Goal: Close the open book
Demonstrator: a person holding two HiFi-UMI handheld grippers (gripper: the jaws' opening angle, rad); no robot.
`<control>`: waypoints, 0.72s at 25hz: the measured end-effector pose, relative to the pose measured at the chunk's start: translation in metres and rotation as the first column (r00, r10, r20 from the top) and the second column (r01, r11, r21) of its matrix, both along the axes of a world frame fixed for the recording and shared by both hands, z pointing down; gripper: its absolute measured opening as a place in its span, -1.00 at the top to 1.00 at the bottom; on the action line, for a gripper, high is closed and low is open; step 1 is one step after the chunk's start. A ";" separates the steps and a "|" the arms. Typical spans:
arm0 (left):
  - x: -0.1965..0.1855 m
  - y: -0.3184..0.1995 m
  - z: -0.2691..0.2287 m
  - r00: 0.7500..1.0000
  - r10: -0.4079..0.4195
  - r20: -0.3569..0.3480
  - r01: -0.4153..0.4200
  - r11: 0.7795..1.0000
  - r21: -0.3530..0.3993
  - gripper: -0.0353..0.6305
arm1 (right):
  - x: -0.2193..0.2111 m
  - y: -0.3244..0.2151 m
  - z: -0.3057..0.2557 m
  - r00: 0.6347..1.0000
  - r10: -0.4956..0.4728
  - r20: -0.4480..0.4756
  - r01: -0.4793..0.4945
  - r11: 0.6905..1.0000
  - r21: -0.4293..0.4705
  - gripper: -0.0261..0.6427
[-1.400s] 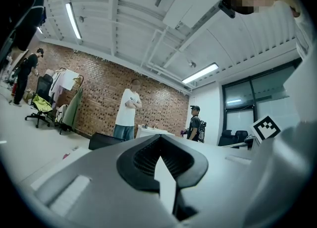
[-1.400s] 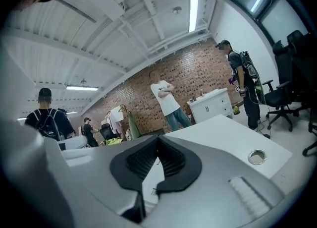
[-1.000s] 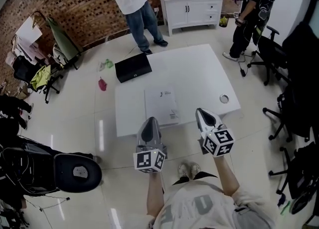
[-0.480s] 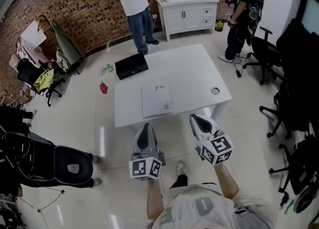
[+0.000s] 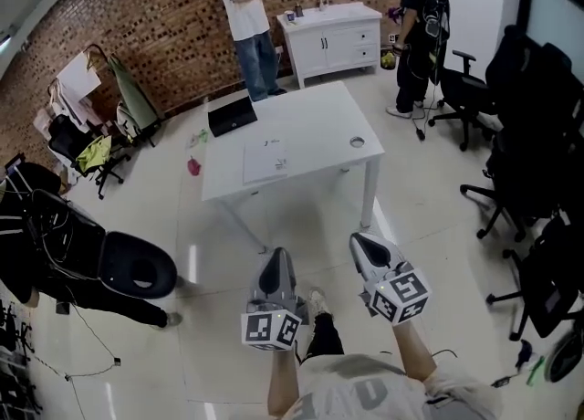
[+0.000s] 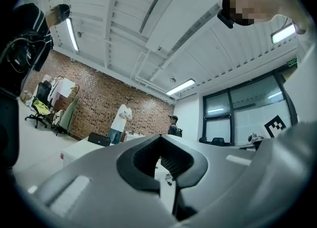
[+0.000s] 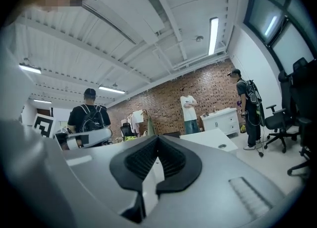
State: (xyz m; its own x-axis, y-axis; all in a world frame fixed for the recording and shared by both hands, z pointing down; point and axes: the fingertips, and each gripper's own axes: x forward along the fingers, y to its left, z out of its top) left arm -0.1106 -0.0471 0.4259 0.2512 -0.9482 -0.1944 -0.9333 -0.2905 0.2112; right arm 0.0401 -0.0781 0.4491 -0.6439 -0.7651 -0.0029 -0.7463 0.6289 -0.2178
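Note:
The book (image 5: 265, 160) is white and lies flat and closed on the white table (image 5: 319, 126), far ahead of me in the head view. My left gripper (image 5: 276, 254) and right gripper (image 5: 359, 239) are held side by side over the floor, well short of the table's near edge. Both point towards the table. In the left gripper view the left gripper (image 6: 162, 145) has its jaws together with nothing between them. The right gripper (image 7: 158, 142) looks the same in the right gripper view, shut and empty.
A black case (image 5: 231, 116) lies at the table's far left corner, and a round hole (image 5: 357, 141) is near its right edge. Two people (image 5: 248, 26) (image 5: 415, 26) stand beyond the table by a white cabinet (image 5: 333, 39). Office chairs (image 5: 520, 162) line the right; a black chair (image 5: 137, 267) stands left.
Both grippers have pulled back from the table's near edge together, out over the open floor. The table and book now look smaller and farther off. Both grippers stayed shut.

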 end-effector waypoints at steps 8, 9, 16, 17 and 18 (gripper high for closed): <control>0.038 0.078 -0.023 0.998 0.002 0.062 -0.004 1.000 0.019 0.86 | 0.038 0.091 -0.025 0.998 0.001 0.061 -0.003 1.000 0.030 0.91; 0.042 0.082 -0.024 0.998 0.007 0.067 -0.008 1.000 0.023 0.86 | 0.041 0.098 -0.026 0.998 0.003 0.060 -0.005 0.999 0.032 0.91; 0.052 0.106 -0.041 0.997 0.027 0.070 -0.031 0.998 0.056 0.86 | 0.036 0.130 -0.037 0.999 -0.013 0.044 0.011 0.999 0.051 0.92; 0.050 0.109 -0.042 0.997 0.027 0.067 -0.031 0.998 0.059 0.86 | 0.035 0.134 -0.038 0.999 -0.013 0.041 0.011 0.999 0.052 0.92; 0.048 0.112 -0.042 0.998 0.027 0.063 -0.031 0.998 0.061 0.86 | 0.034 0.136 -0.038 0.999 -0.009 0.039 0.007 0.999 0.049 0.92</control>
